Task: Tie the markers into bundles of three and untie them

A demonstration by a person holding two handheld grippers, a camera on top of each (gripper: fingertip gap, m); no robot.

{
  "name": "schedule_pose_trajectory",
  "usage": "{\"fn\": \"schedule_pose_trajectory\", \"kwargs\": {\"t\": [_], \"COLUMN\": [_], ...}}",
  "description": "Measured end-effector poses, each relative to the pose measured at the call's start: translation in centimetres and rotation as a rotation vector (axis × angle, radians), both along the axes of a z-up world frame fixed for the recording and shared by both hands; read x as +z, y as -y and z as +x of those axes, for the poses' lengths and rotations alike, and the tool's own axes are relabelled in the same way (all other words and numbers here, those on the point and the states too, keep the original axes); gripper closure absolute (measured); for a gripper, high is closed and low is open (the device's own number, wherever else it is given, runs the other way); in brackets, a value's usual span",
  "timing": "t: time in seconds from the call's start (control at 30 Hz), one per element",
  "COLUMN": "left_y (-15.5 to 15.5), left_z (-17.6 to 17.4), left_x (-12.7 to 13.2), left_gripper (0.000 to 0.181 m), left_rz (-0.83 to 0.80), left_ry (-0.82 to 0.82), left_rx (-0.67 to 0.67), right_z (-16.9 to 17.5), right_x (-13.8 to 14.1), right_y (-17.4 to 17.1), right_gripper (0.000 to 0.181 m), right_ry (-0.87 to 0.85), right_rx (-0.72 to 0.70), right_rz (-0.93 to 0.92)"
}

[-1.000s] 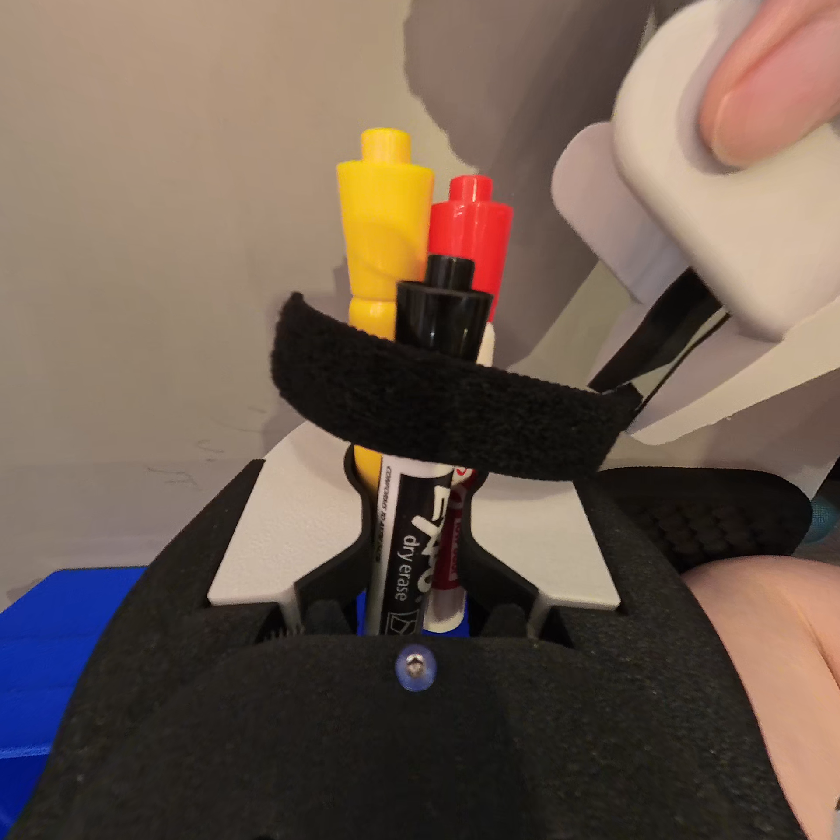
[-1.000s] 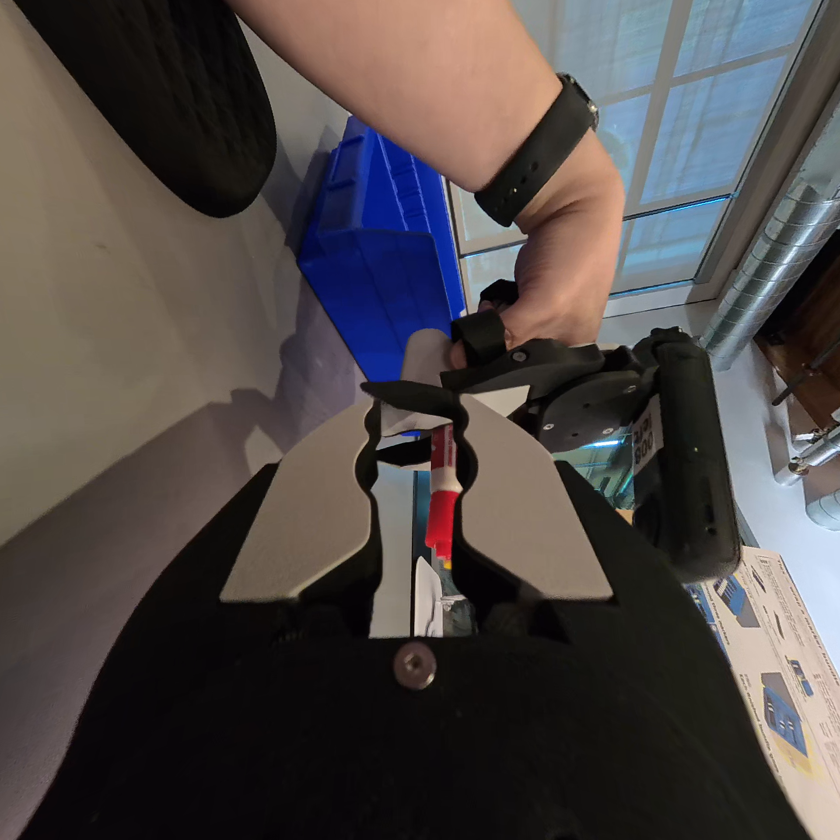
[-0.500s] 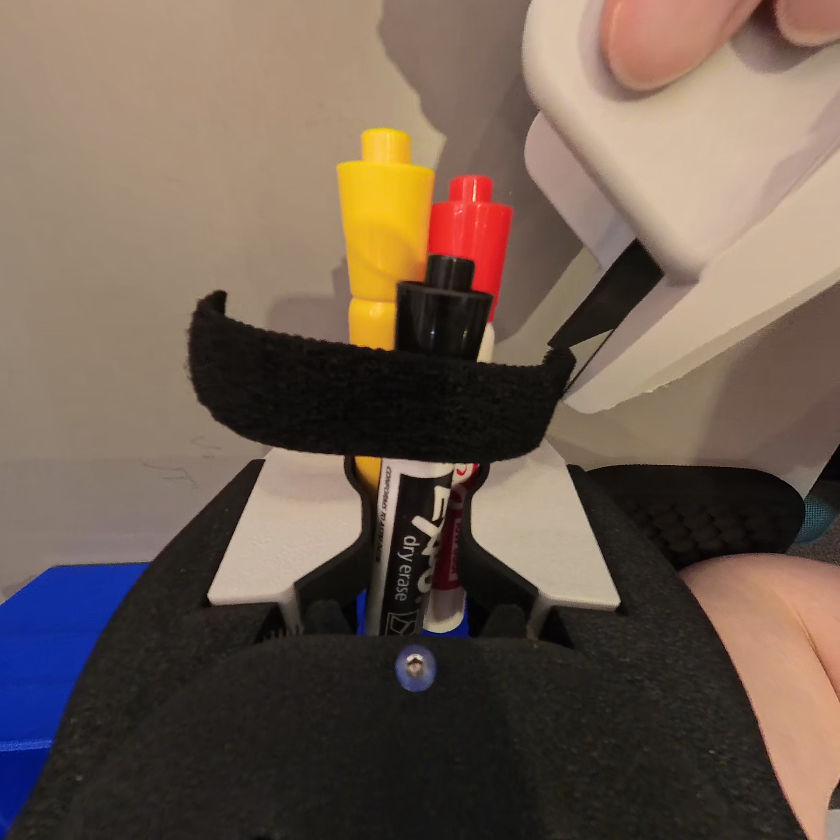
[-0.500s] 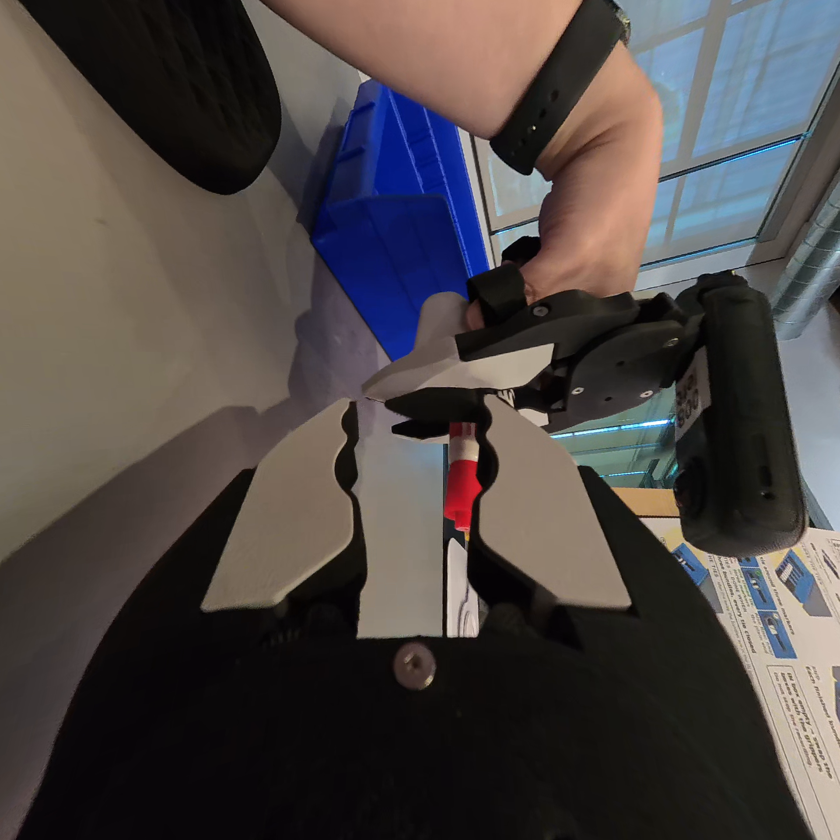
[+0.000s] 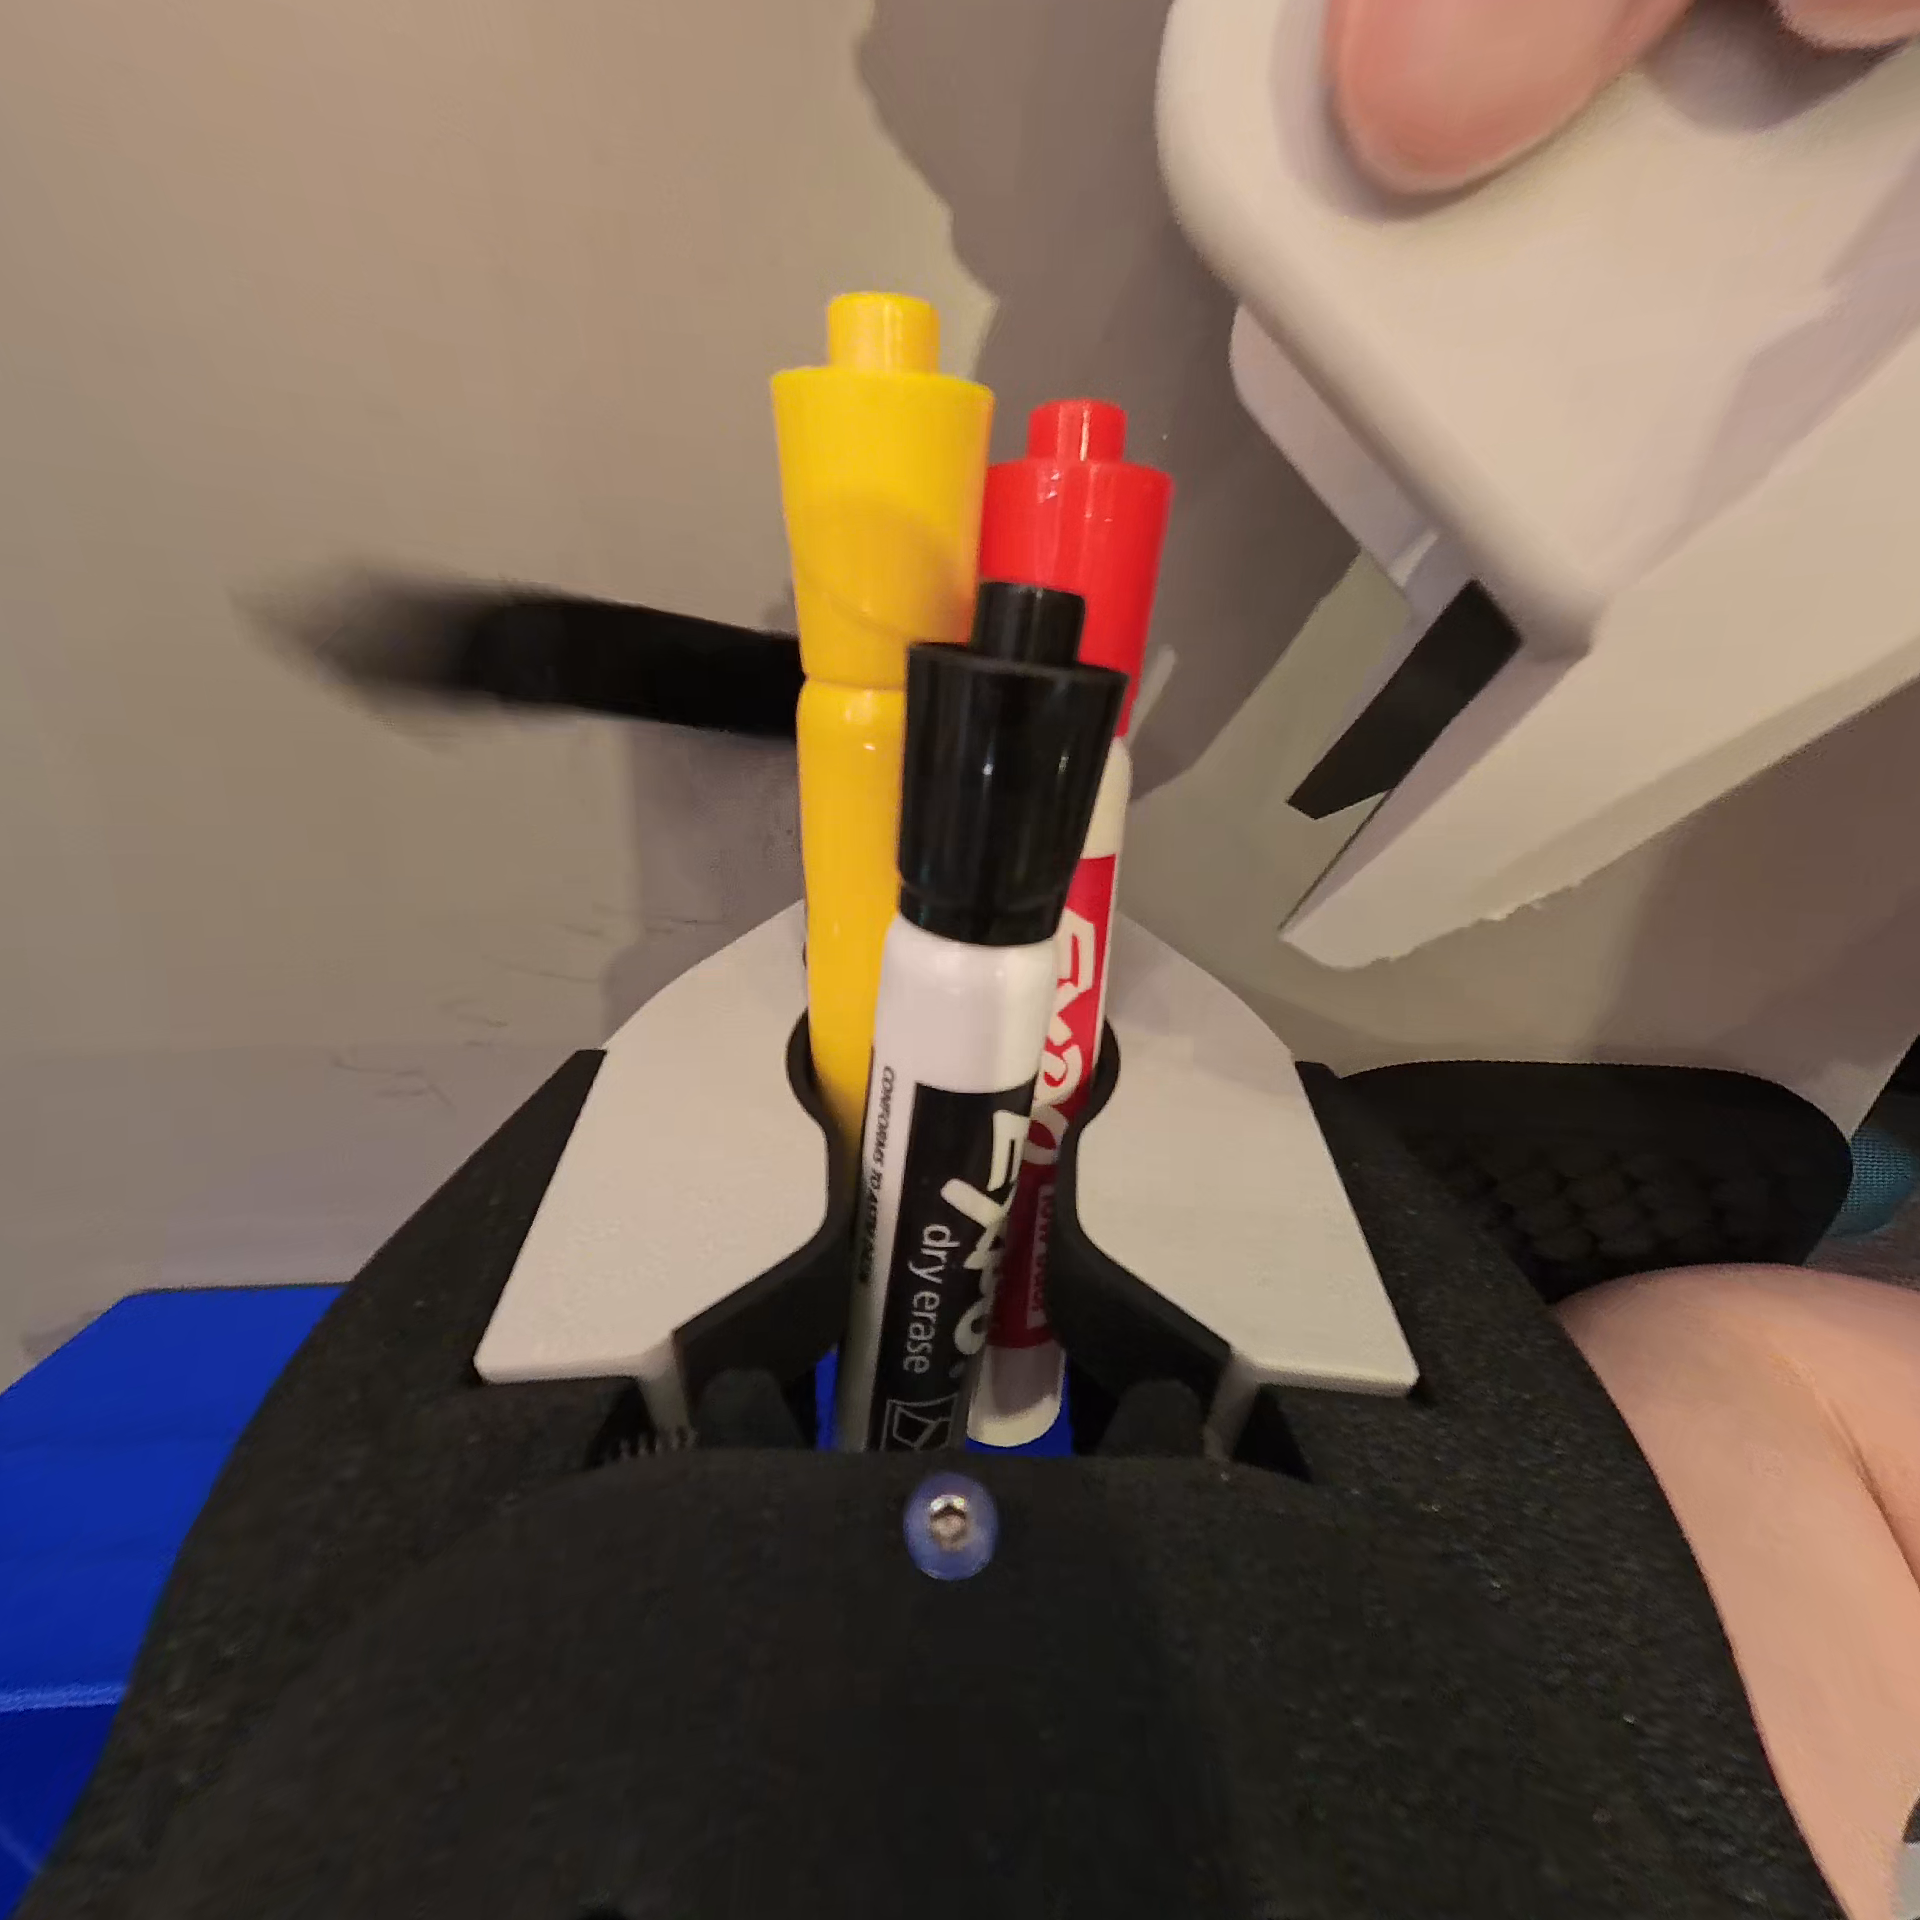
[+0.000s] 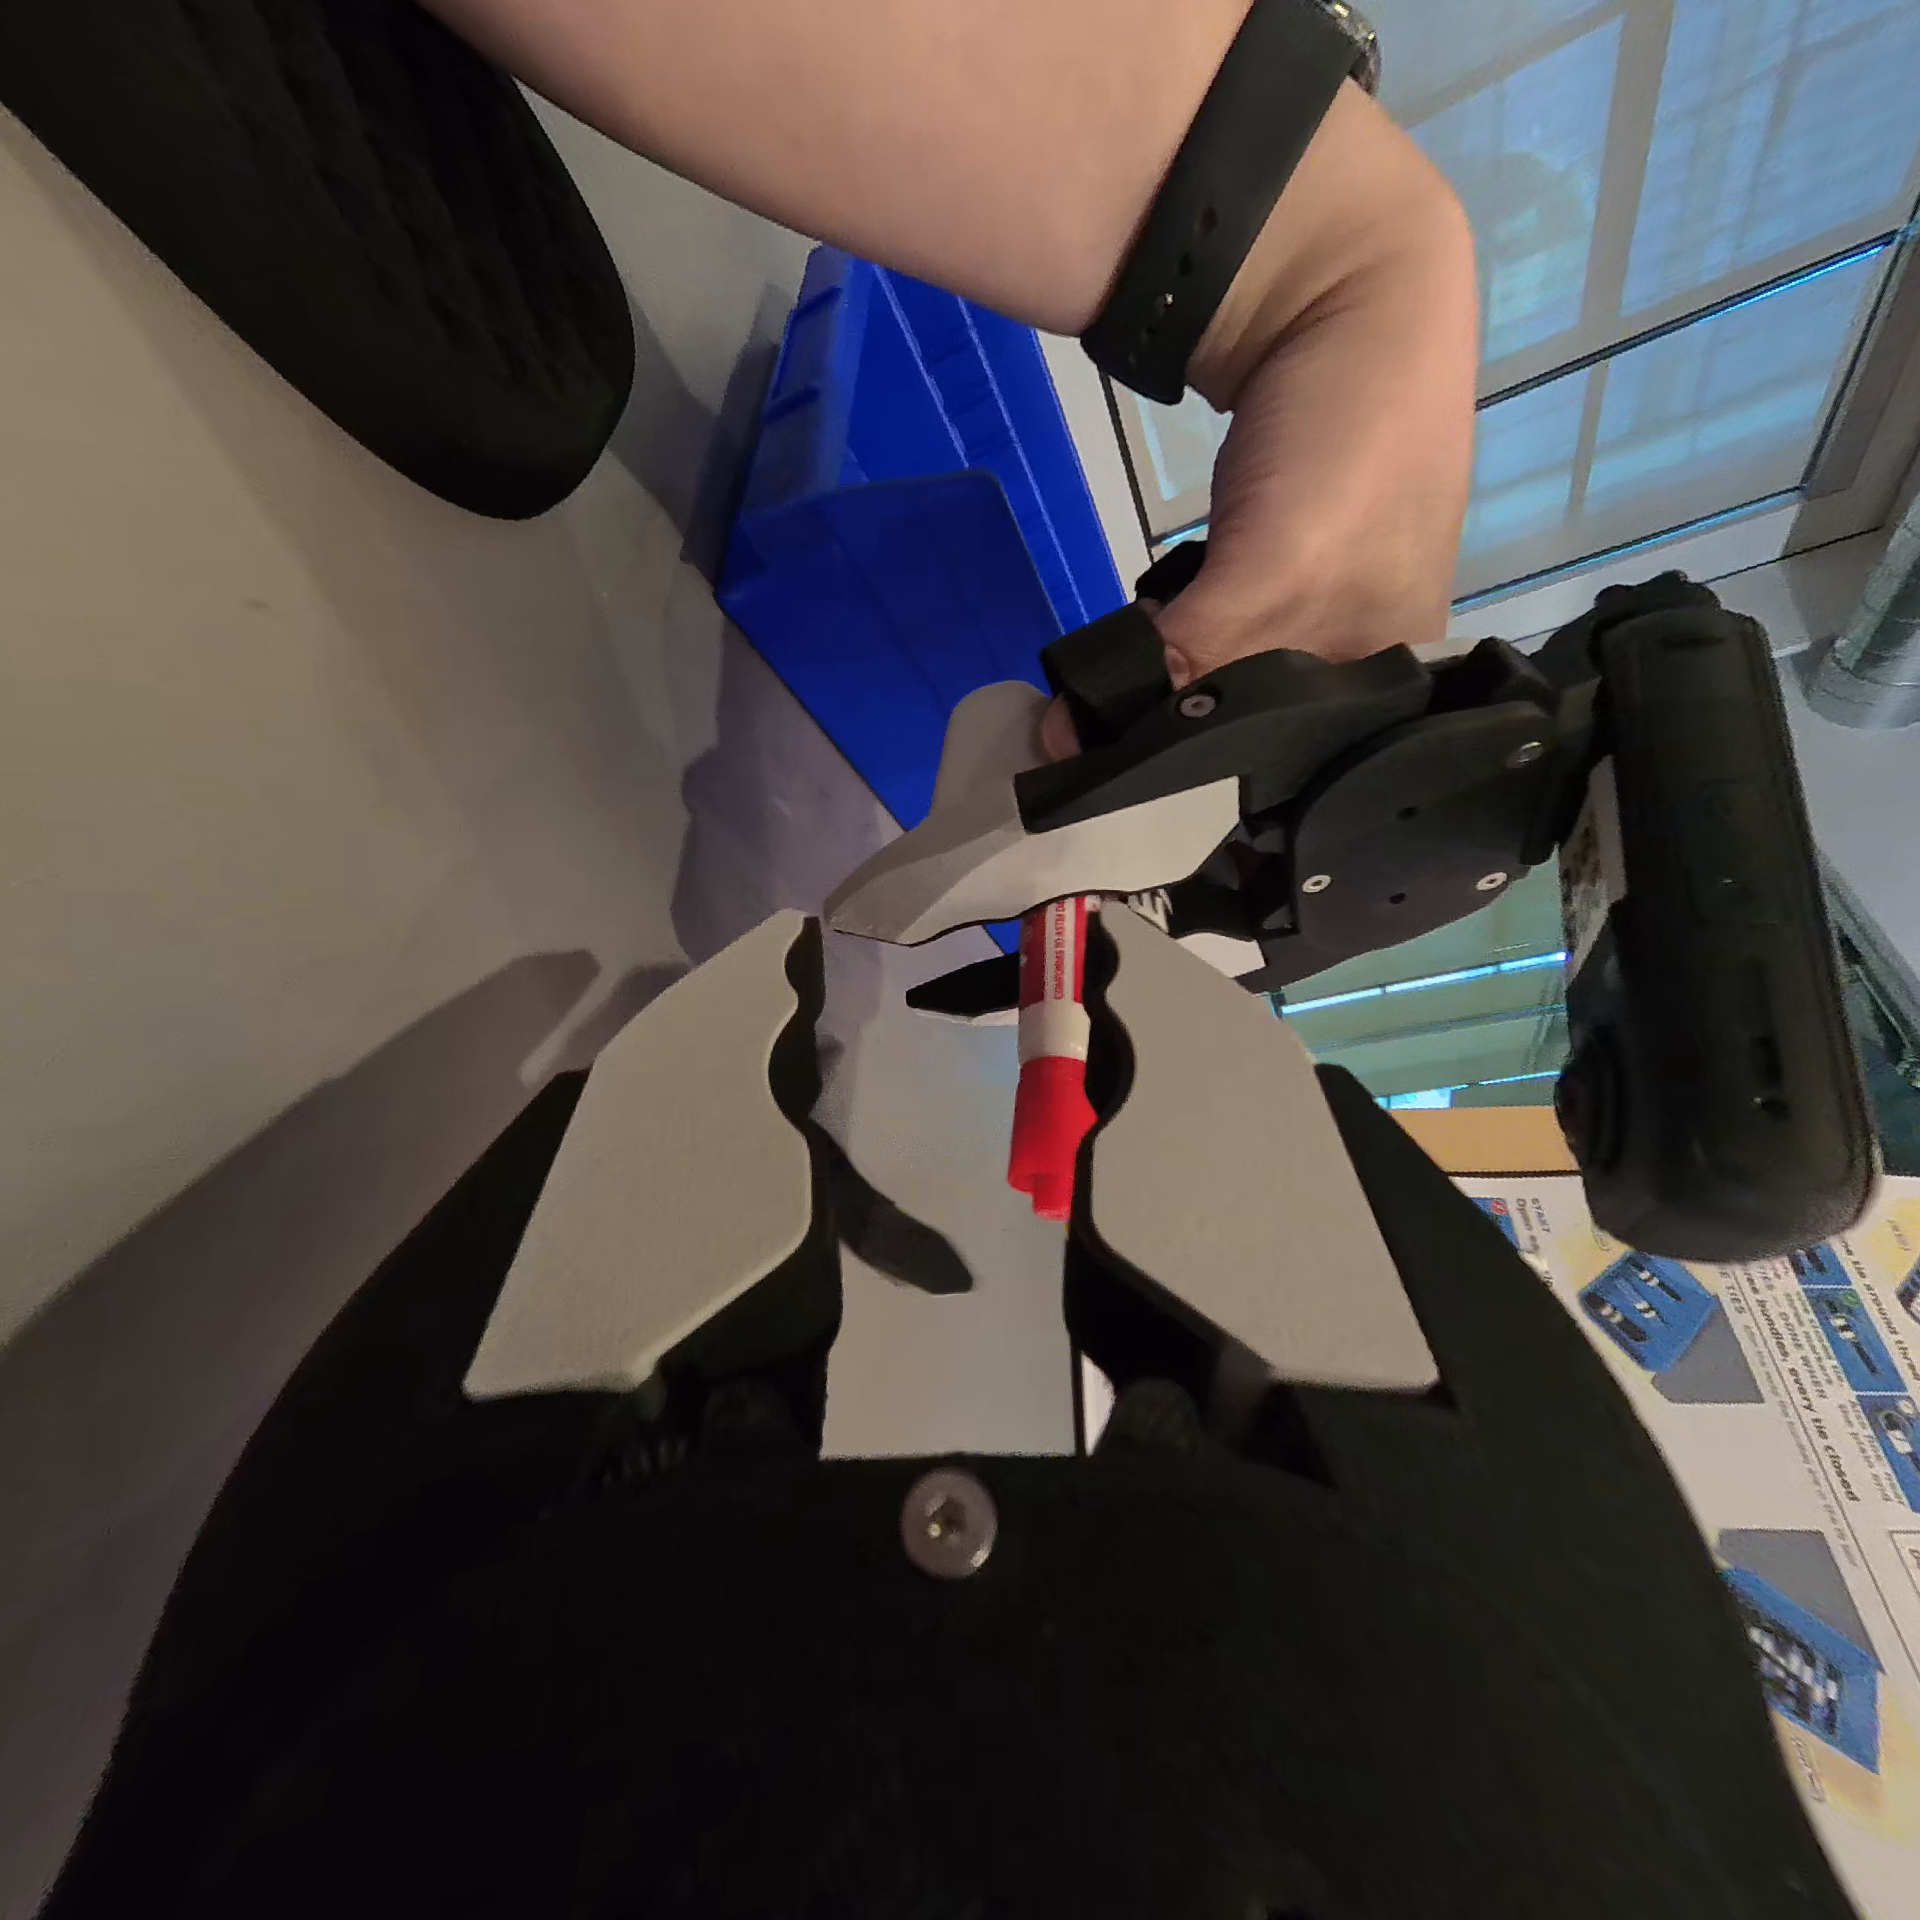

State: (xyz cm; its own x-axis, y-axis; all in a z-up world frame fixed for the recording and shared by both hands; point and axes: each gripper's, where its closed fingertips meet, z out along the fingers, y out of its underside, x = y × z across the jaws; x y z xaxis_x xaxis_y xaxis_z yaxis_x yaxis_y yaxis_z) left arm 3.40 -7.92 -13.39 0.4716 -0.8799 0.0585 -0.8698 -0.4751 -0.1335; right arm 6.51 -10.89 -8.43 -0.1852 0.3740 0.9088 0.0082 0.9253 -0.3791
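Yellow marker [image 5: 878,623], red marker [image 5: 1081,582] and black marker [image 5: 987,883] upright, clenched together in left tool [image 5: 951,1049], black strap [image 5: 582,665] blurred behind them, loose, right tool [image 6: 951,1013] spread apart just beside caps, grasping nothing, blue bin [image 6: 914,582] on bench [image 6: 260,727] beyond.

This looks like an office or lab workroom set up for bench tasks. A plain pale grey bench [image 6: 260,727] carries a blue plastic storage bin [image 6: 914,582] of the kind used for parts. A printed instruction sheet [image 6: 1766,1455] with small pictures of blue bins lies at the bench edge. Large gridded windows [image 6: 1662,312] fill the far side, and a bare metal duct [image 6: 1881,634] runs beside them. A black mesh chair back [image 6: 312,260] stands close by.
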Motion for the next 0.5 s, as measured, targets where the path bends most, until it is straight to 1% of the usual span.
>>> {"fn": "schedule_pose_trajectory", "kwargs": {"t": [0.07,0.1,0.17,0.23,0.27,0.3,0.37,0.43,0.47,0.5], "left_y": [0.1,0.1,0.2,0.2,0.1,0.1,0.2,0.3,0.3,0.3], "left_z": [-0.1,-0.2,-0.6,-1.4,-1.8,-2.2,-3.0,-3.7,-4.0,-4.0], "left_x": [0.1,0.1,0.2,0.5,0.7,0.9,1.2,1.4,1.5,1.7], "left_gripper": [0.139,0.139,0.139,0.139,0.139,0.139,0.139,0.139,0.139,0.139], "left_rz": [0.001,0.0,-0.001,0.01,0.016,0.022,0.031,0.042,0.046,0.049], "left_ry": [0.0,0.0,0.003,-0.003,-0.003,-0.004,-0.015,-0.038,-0.041,-0.036], "left_rx": [-0.001,0.002,0.014,0.038,0.054,0.07,0.099,0.124,0.132,0.139], "right_z": [0.2,0.5,1.6,2.9,3.3,3.4,3.3,2.1,1.2,0.4], "right_x": [0.7,1.6,4.3,6.5,6.5,6.1,4.6,2.4,1.0,-0.4], "right_y": [0.1,0.1,-0.4,-2.3,-3.9,-5.5,-9.0,-13.4,-15.0,-16.0], "right_gripper": [0.133,0.134,0.139,0.14,0.142,0.142,0.148,0.141,0.139,0.136], "right_ry": [-0.026,-0.057,-0.138,-0.181,-0.146,-0.101,-0.029,0.008,0.059,0.134], "right_rx": [0.01,0.021,0.045,0.056,0.044,0.029,-0.018,-0.176,-0.258,-0.303], "right_rz": [-0.034,-0.069,-0.172,-0.352,-0.484,-0.633,-0.953,-1.242,-1.376,-1.49]}}
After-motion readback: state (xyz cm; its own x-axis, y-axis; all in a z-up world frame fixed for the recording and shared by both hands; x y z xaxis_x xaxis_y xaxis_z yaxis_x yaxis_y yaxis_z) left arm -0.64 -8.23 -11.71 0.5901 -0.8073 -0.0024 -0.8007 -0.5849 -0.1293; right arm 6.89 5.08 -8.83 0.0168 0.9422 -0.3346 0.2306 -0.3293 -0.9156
